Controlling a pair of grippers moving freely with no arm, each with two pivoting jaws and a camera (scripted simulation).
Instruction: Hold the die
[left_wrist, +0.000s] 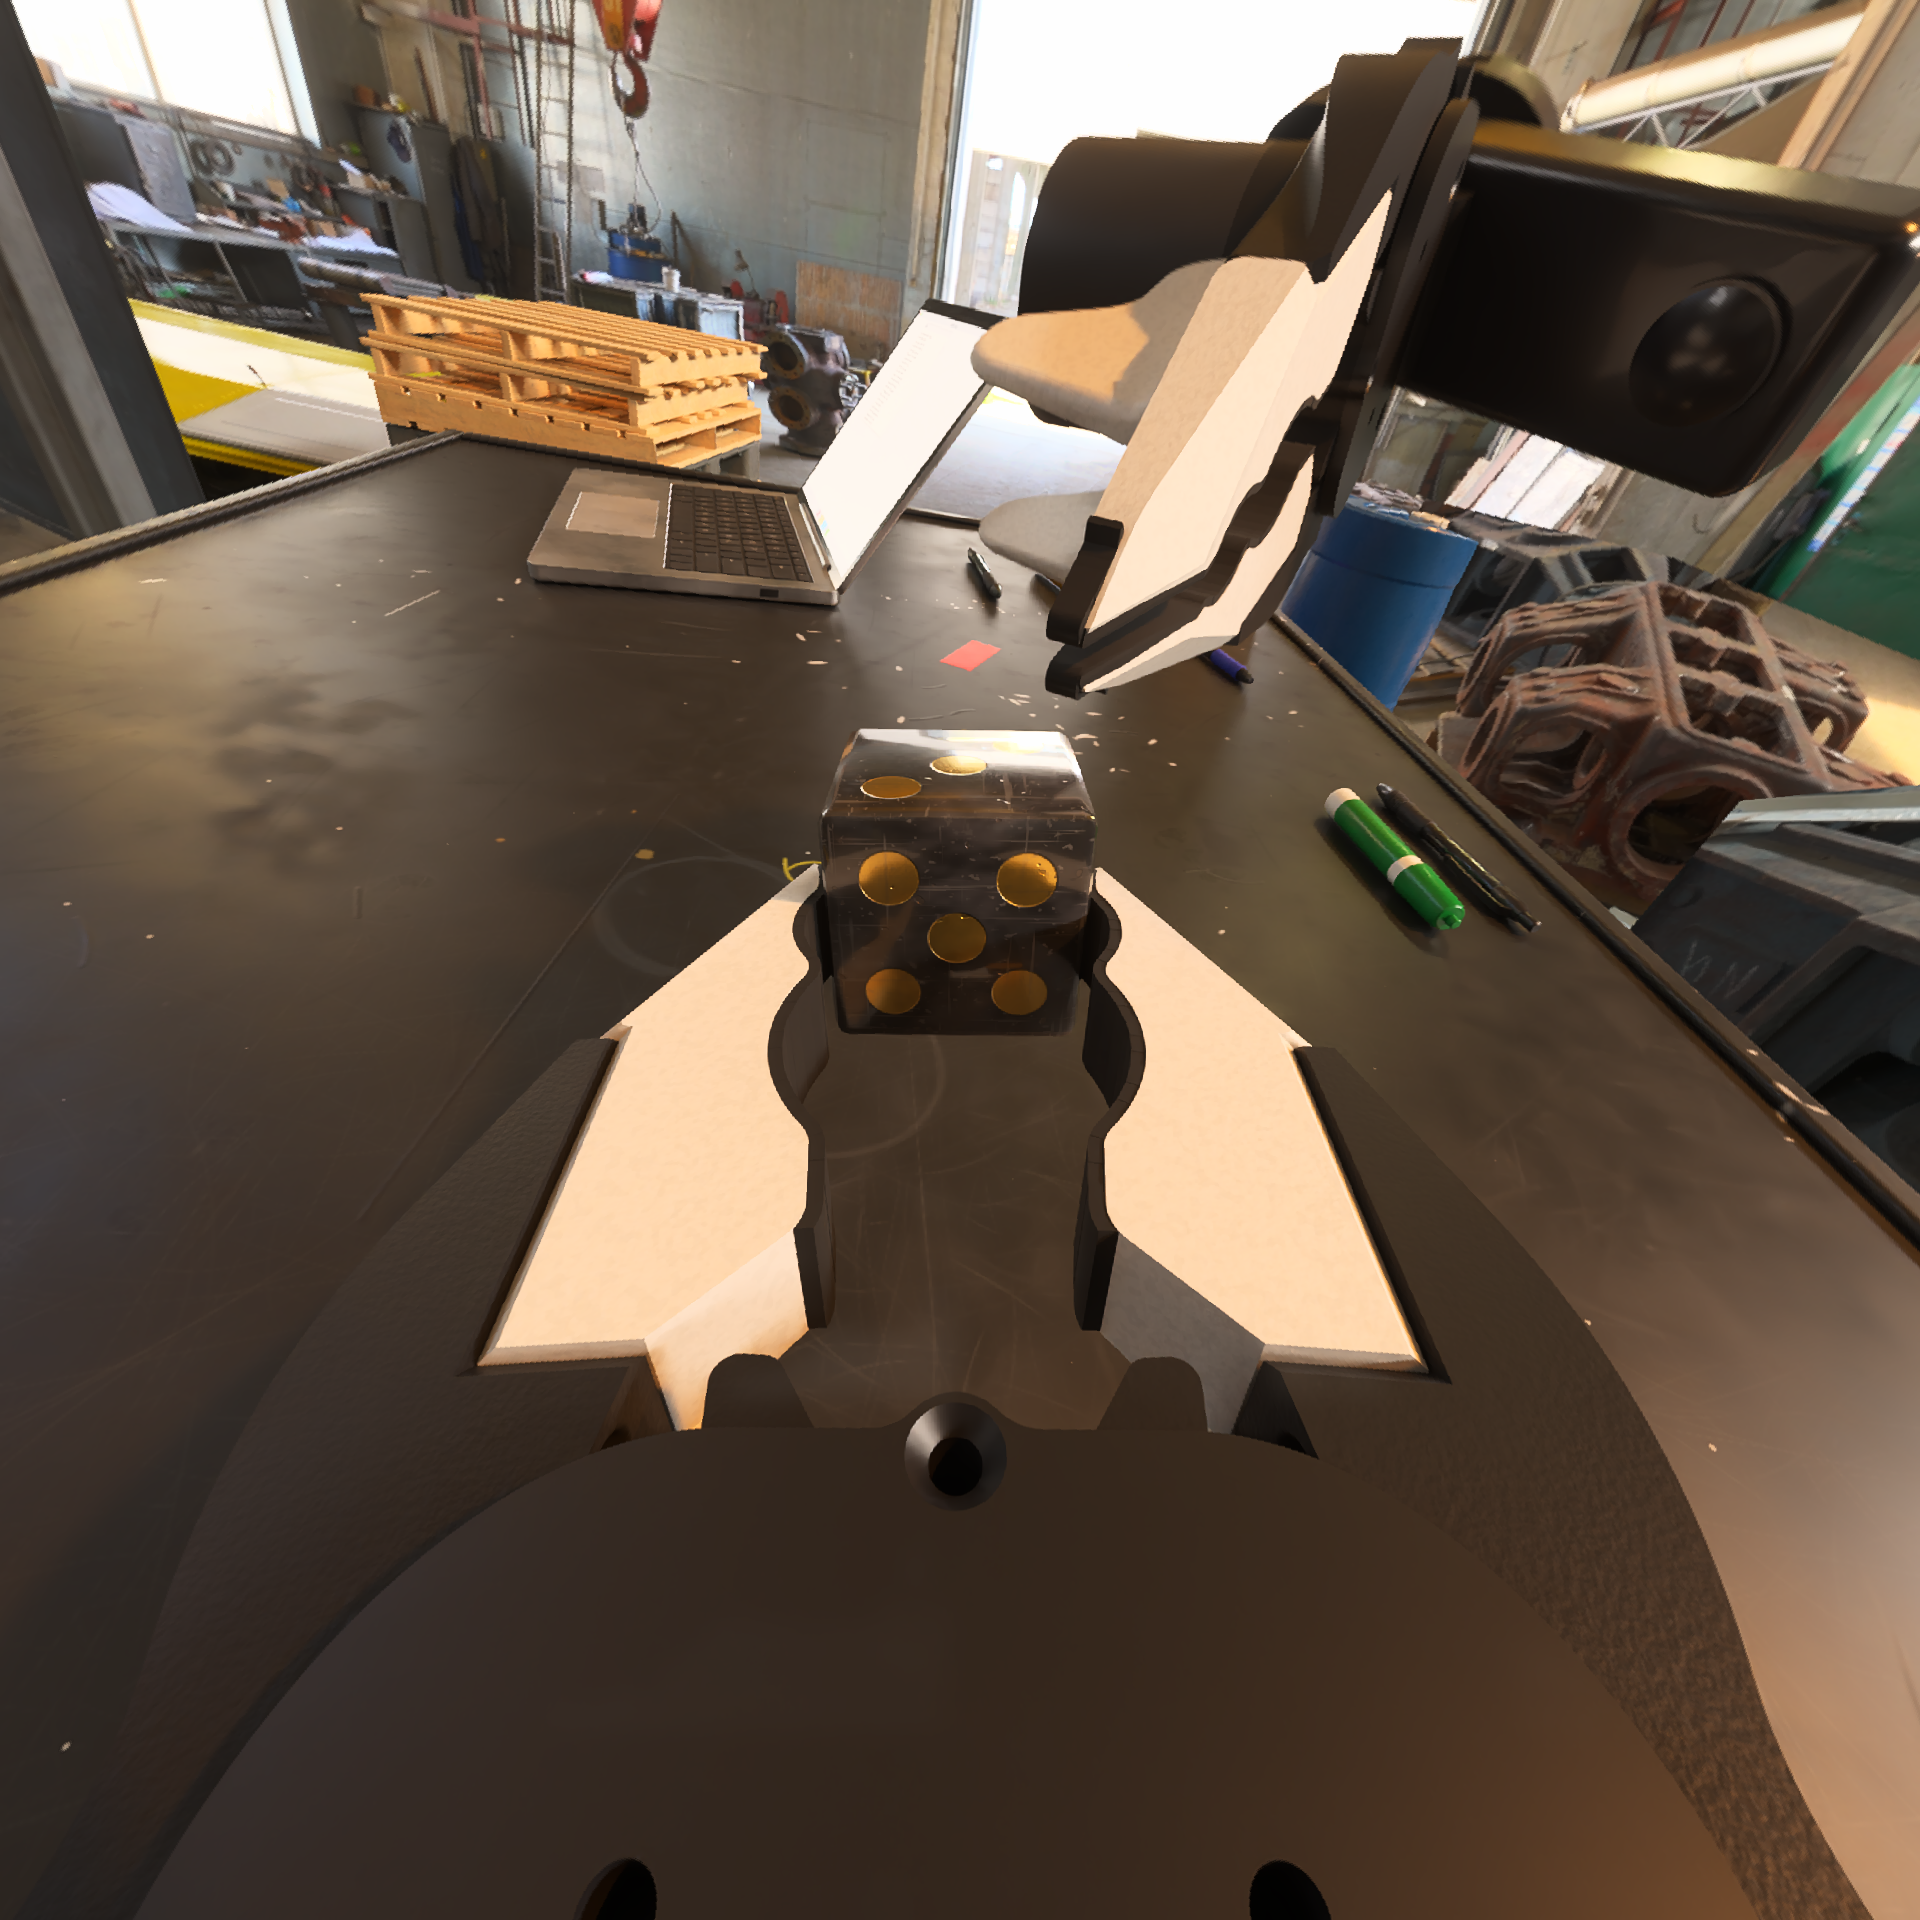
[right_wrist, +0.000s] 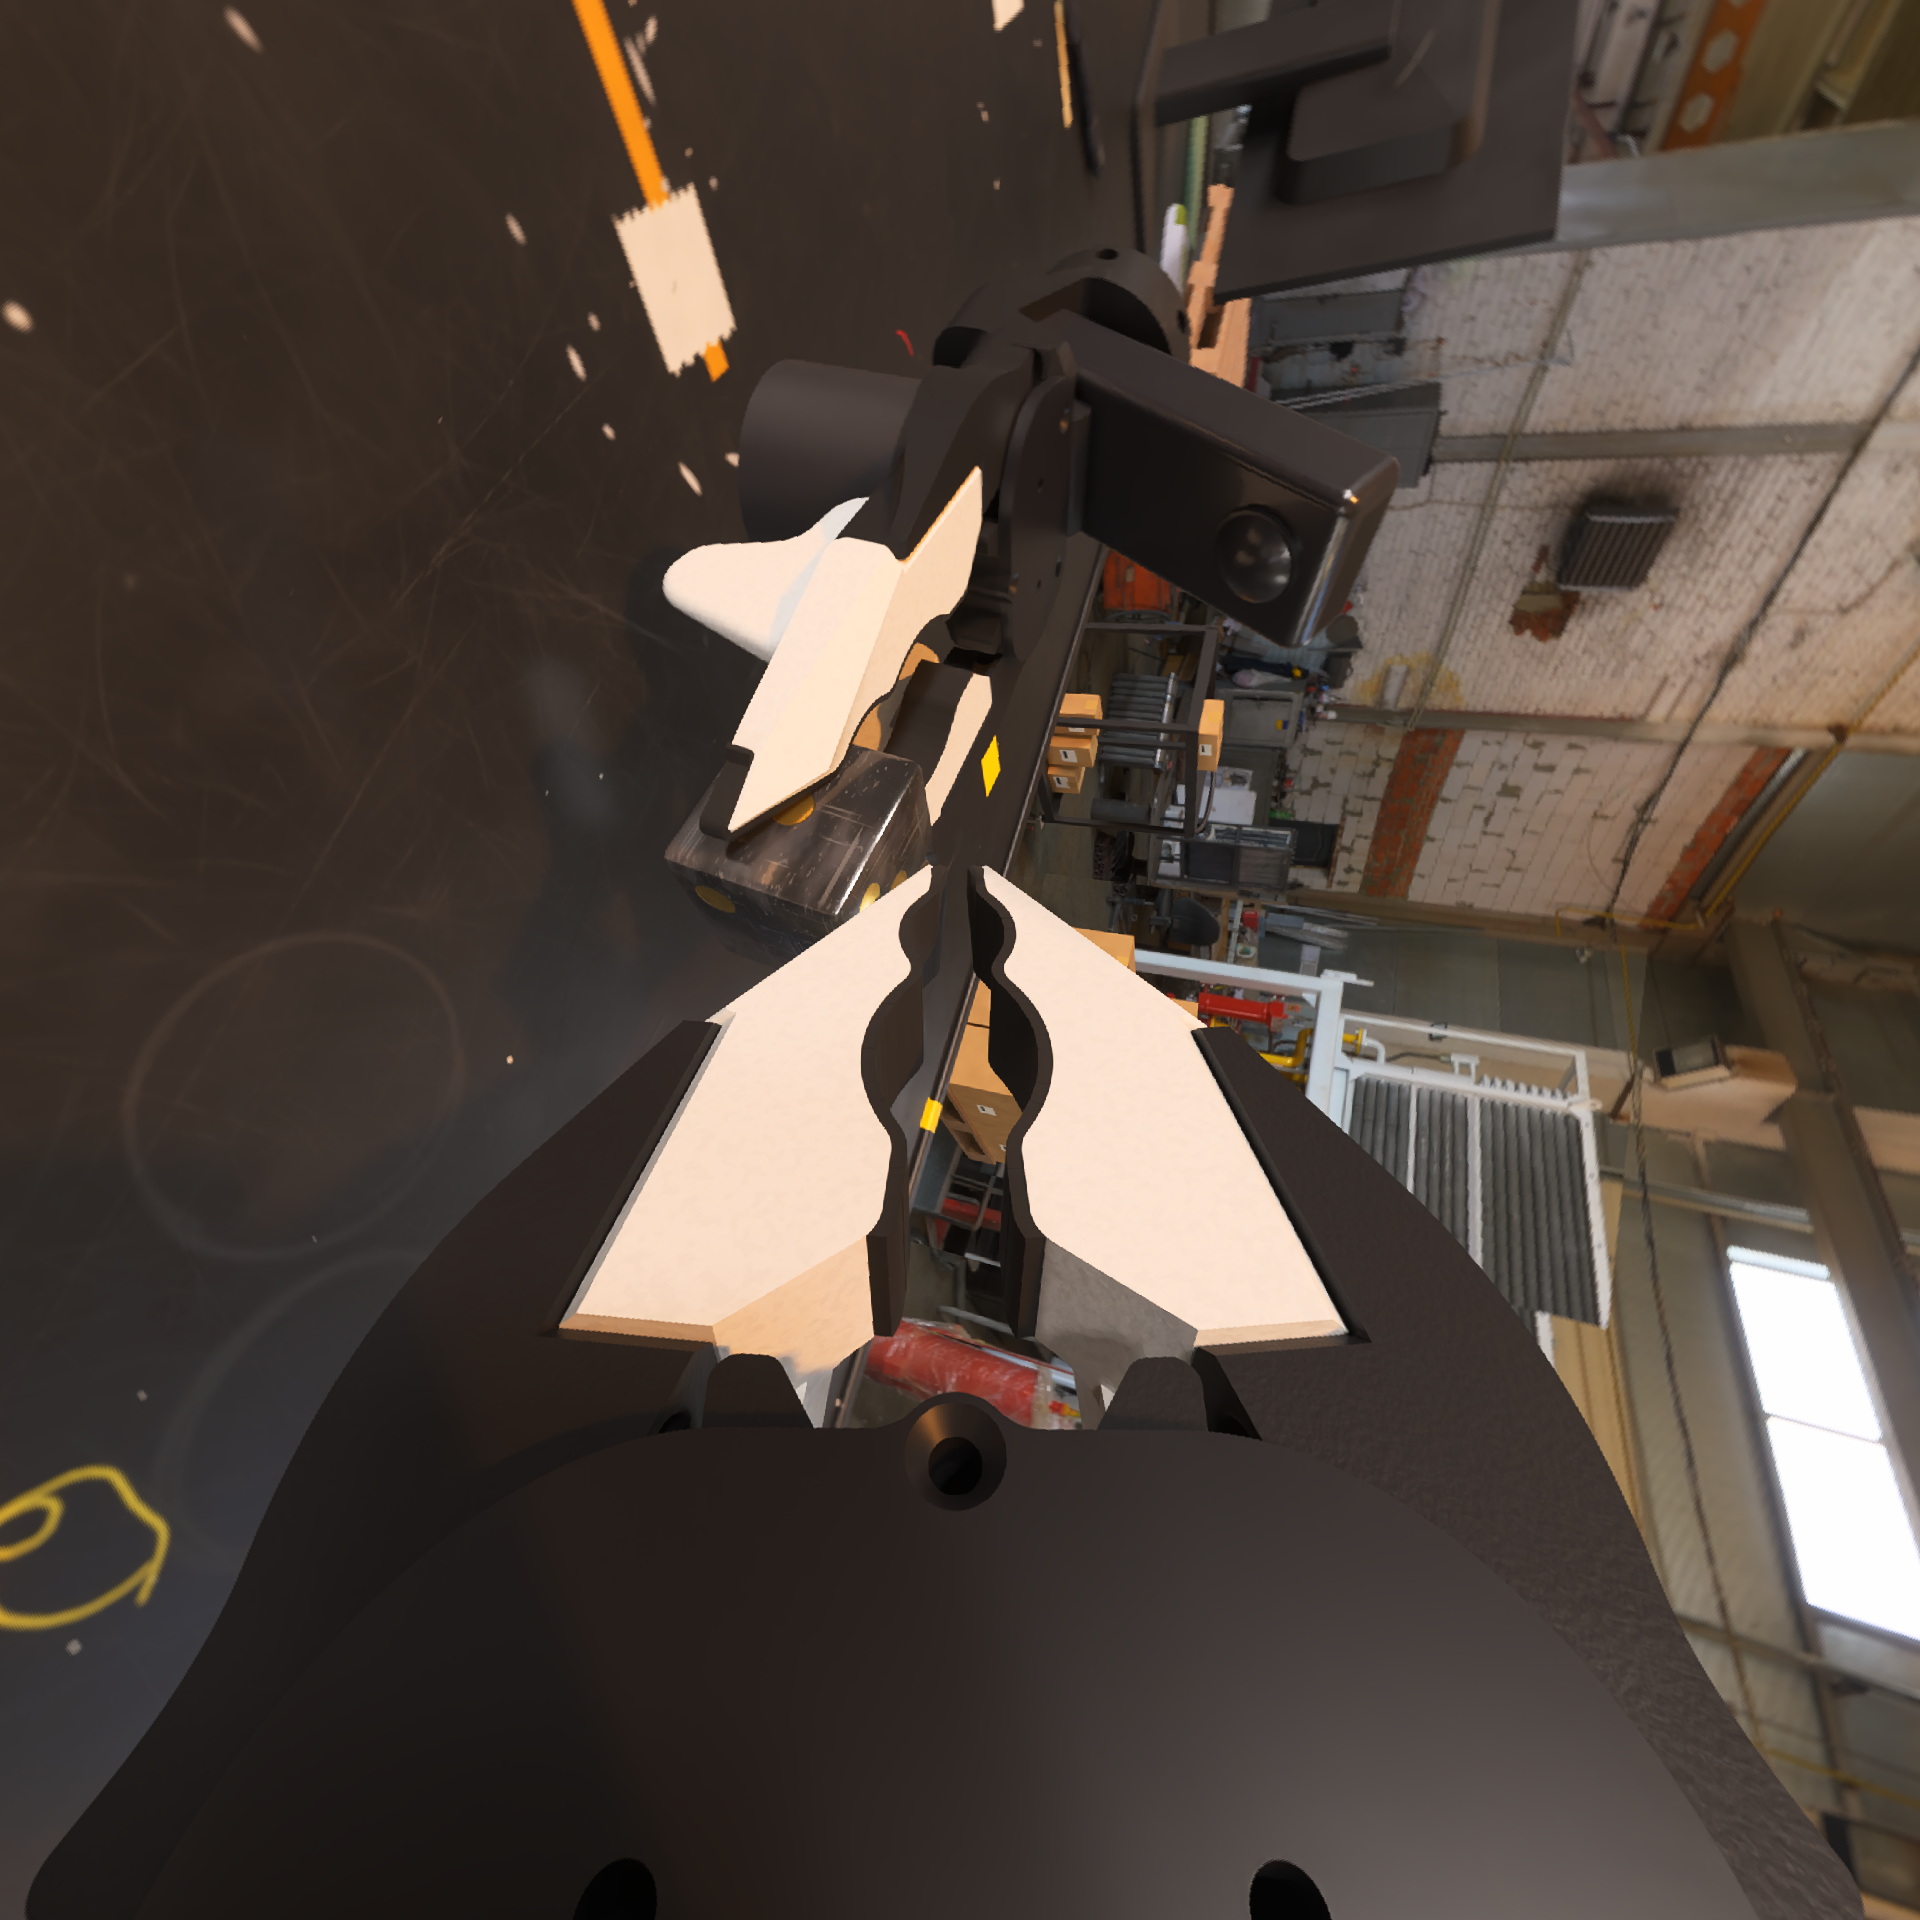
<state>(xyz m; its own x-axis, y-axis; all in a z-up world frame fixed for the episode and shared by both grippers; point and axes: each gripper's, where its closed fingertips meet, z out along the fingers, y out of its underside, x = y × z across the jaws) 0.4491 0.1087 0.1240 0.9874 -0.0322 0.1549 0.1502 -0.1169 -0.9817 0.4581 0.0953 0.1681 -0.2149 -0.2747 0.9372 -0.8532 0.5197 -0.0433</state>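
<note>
Your left gripper (left_wrist: 956, 904) clamps the glossy black cube die with gold pips (left_wrist: 956, 894), seemingly just above the dark scratched table (left_wrist: 312, 831). Your right gripper (right_wrist: 954, 878) hovers beyond the die, fingertips together.

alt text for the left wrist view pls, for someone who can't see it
The left gripper has its fingers shut on a black die with gold pips, over a dark table. The right gripper hovers shut beyond it; a laptop and green marker lie farther back.
</note>
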